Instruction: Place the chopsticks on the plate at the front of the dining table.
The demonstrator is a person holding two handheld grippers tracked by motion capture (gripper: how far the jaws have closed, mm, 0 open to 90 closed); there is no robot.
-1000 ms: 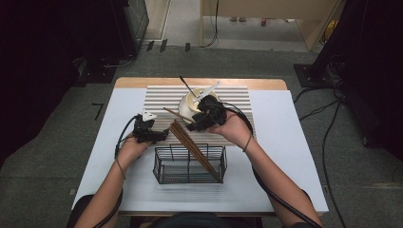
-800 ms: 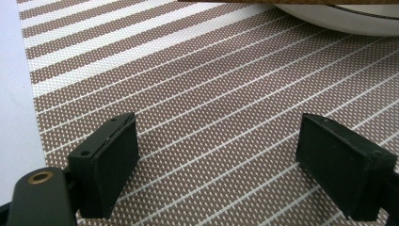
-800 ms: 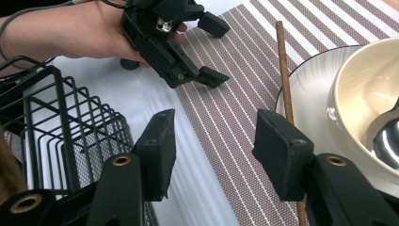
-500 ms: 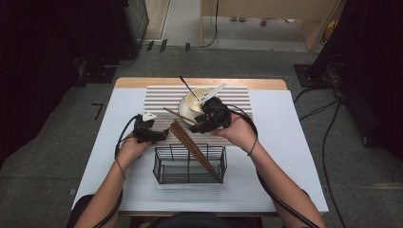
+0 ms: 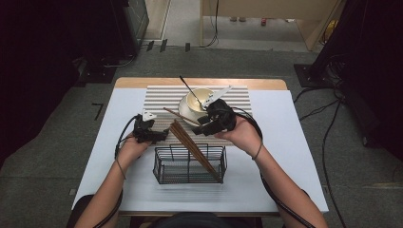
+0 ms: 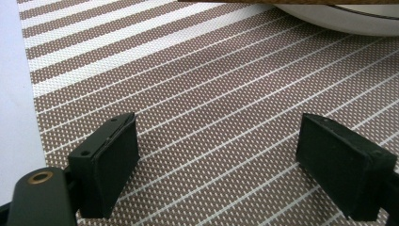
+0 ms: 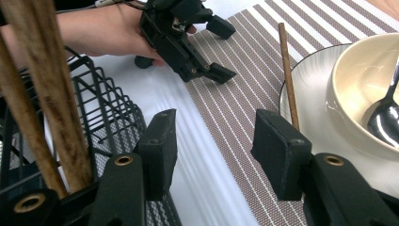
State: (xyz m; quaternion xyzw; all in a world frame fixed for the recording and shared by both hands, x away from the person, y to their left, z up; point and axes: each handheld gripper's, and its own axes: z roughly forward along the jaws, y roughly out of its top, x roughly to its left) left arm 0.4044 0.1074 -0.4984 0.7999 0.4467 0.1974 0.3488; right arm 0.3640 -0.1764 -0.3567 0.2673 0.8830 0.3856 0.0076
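Several brown chopsticks (image 5: pixel 190 145) lean in a black wire basket (image 5: pixel 164 166) at the table's front. One more chopstick (image 5: pixel 176 114) lies with its end on the white plate (image 5: pixel 186 113), which bears a cream bowl (image 5: pixel 197 99) with a spoon (image 5: pixel 186 85). My right gripper (image 5: pixel 200 129) hovers open between the plate and the basket, nothing between its pads. In the right gripper view, the lone chopstick (image 7: pixel 287 80) runs just beyond the right pad, and the basket (image 7: pixel 94 117) stands at the left. My left gripper (image 5: pixel 164 136) rests open on the striped mat (image 6: pixel 211 94), its jaws bare.
The striped placemat (image 5: pixel 157 97) covers the back middle of the white table (image 5: pixel 294 142). The plate's rim (image 6: pixel 339 19) lies just ahead of the left gripper. Cables trail from both grippers along the forearms. Dark floor surrounds the table.
My right gripper has drifted a little to the right and toward the person, away from the bowl. The left gripper and everything on the table stay where they were.
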